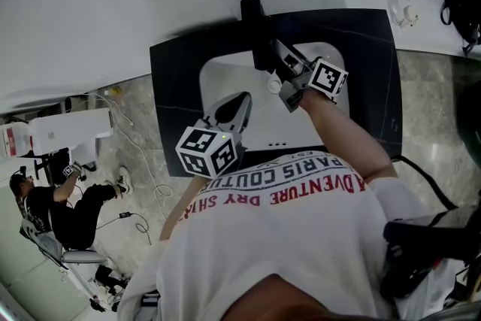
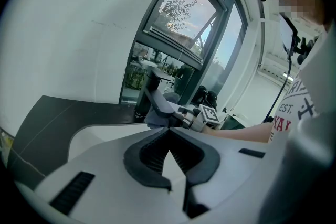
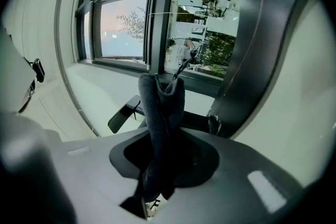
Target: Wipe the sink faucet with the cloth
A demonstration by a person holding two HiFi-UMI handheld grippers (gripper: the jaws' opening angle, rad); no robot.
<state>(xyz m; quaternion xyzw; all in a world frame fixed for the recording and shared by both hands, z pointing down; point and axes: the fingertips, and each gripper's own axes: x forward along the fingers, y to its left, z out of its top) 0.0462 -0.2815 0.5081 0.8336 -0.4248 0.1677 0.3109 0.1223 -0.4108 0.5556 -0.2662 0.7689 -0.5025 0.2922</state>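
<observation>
Up at the back of the white sink (image 1: 218,83), the dark faucet (image 1: 259,34) rises from the black countertop (image 1: 173,101), and the right gripper (image 1: 279,58) sits close at its side. Its jaws are clamped on the cloth (image 3: 161,113), a dark grey, soft, nappy piece folded into a thick roll. The cloth's long axis runs straight along the jaws. It comes up from deep between them and points away from the gripper, its free end standing past the tips with two rounded folds at the top.

In the right gripper view that end stands just beside the faucet's broad dark body, which sweeps up the right side of the picture; whether it touches there I cannot tell. From the left gripper view the cloth looks paler, blue-grey, bunched under the slanting spout and seemingly pressed to it.

The left gripper (image 2: 168,131) hangs over the sink near its front rim, short of the faucet and pointed toward it. Its jaws are together at the tips with nothing between them; only white sink shows through the gap behind. A tall window (image 3: 123,29) with dark frames stands behind the counter.
</observation>
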